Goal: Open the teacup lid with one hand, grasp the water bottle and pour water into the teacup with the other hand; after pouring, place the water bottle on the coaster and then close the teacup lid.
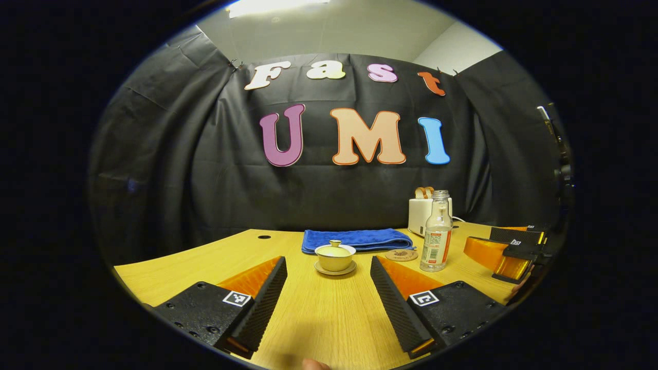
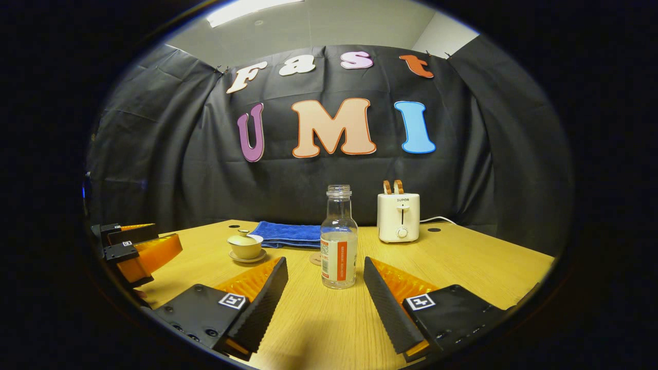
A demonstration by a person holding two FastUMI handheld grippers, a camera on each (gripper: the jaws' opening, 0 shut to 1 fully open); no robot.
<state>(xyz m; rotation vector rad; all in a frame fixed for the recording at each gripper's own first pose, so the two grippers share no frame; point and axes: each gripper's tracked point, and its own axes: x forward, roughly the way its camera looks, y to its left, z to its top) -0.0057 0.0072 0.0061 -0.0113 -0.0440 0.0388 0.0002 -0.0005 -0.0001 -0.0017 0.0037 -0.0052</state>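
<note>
A small pale teacup (image 1: 334, 257) with its knobbed lid (image 1: 335, 243) on sits on a saucer, straight ahead of my left gripper (image 1: 329, 285), which stands open and short of it. In the right gripper view the same teacup (image 2: 245, 247) is at the left. An uncapped clear water bottle (image 2: 339, 237) with some water and an orange-and-white label stands upright just beyond my open right gripper (image 2: 325, 288), centred between its fingers. The bottle (image 1: 436, 231) is right of the cup in the left gripper view. A round cork coaster (image 1: 401, 255) lies between cup and bottle. The right gripper (image 1: 514, 252) appears at far right.
A folded blue towel (image 1: 356, 239) lies behind the cup. A white toaster (image 2: 398, 217) with a cord stands at the back of the wooden table (image 2: 478, 262). The left gripper (image 2: 131, 246) shows at the left edge of the right gripper view. Black cloth walls the booth.
</note>
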